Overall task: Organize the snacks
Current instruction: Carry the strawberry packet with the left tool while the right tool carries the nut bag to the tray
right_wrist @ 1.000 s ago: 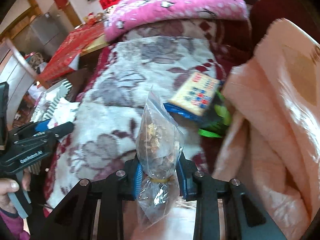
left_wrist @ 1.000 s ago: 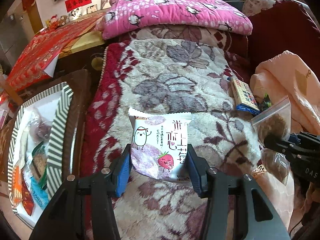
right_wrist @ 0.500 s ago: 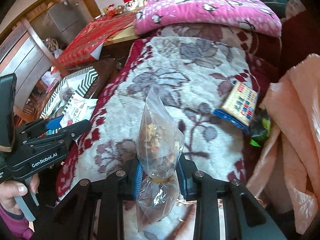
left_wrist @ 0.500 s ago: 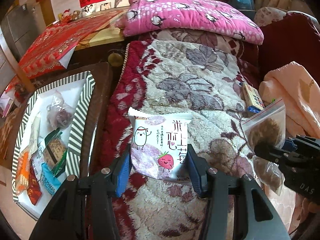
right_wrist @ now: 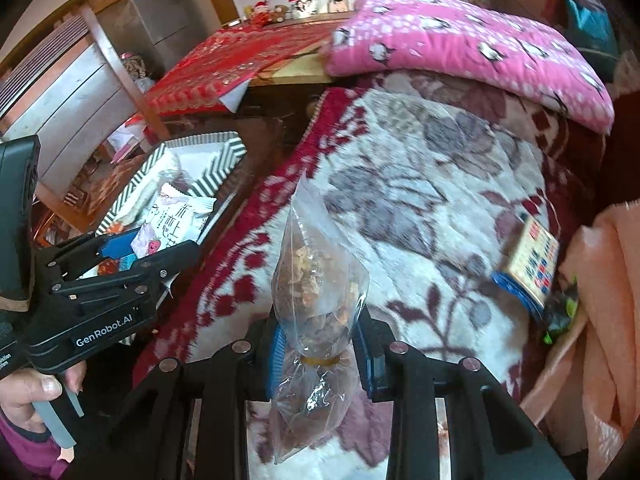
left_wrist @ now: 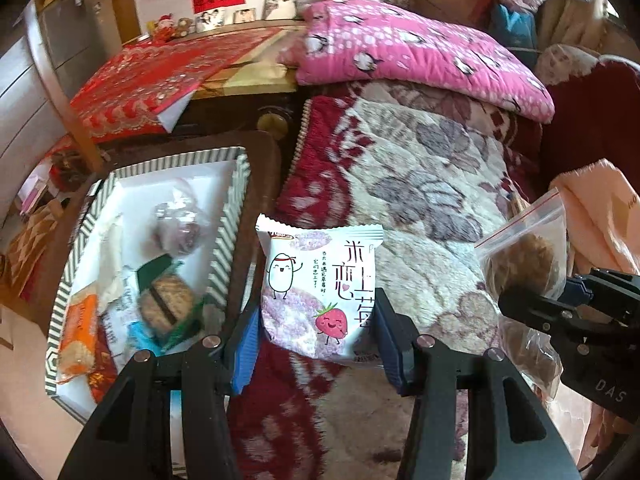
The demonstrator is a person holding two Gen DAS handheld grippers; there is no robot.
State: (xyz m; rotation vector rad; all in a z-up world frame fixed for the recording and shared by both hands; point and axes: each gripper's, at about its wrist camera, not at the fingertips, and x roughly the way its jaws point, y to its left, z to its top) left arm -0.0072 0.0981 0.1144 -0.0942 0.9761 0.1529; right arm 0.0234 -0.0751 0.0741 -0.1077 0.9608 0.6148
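Striped tray (left_wrist: 228, 248) nearer, snack packet (left_wrist: 320, 292) between jaws

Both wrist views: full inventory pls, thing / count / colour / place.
strawberry snack packet: 1, white with pink print, held in the left gripper above the blanket's edge
clear bag of brown snacks: 1, transparent, yellow band at its neck, held in the right gripper
striped tray: 1, grey-and-white rim, white floor, left of the bed on a dark wood surface
snacks in tray: several, orange, green, blue, clear wraps; exact count unclear
floral blanket: 1, cream and dark red, covers the bed
pink quilt: 1, folded at far end
boxed pack: 1, yellow with blue edge, right side of blanket
peach cloth: 1, far right
left gripper: black, blue pads
right gripper: black, blue pads
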